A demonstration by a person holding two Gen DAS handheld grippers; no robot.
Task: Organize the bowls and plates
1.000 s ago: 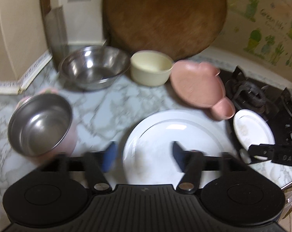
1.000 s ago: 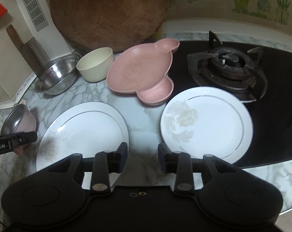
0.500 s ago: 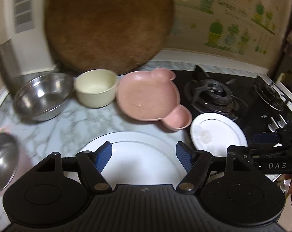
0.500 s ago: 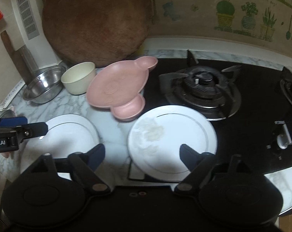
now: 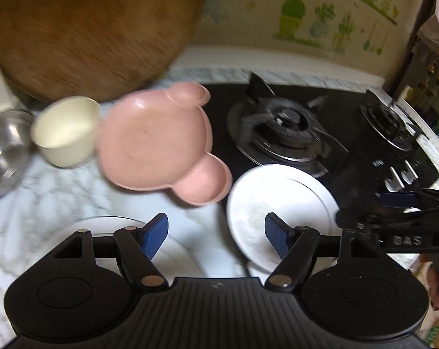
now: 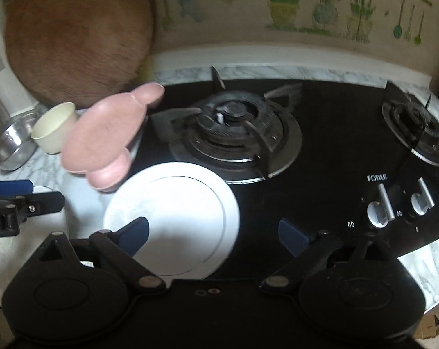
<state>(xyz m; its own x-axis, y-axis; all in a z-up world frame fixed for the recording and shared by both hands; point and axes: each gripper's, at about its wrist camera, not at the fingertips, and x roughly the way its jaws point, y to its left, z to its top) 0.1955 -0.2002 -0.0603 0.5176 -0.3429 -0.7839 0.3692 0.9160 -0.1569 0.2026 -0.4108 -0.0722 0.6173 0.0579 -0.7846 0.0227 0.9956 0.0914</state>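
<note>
Both claws wide, empty: left claw (image 5: 216, 234), right claw (image 6: 213, 232). Glossy white plate (image 6: 178, 215) frame centre; bear-shaped pink dish (image 5: 155, 142) upper left, marble bench (image 5: 59, 192).

Two white plates (image 5: 280, 203) (image 5: 109, 226), one pink bear-shaped plate (image 5: 155, 142), one cream bowl (image 5: 64, 131), one steel bowl (image 5: 1, 151).
</note>
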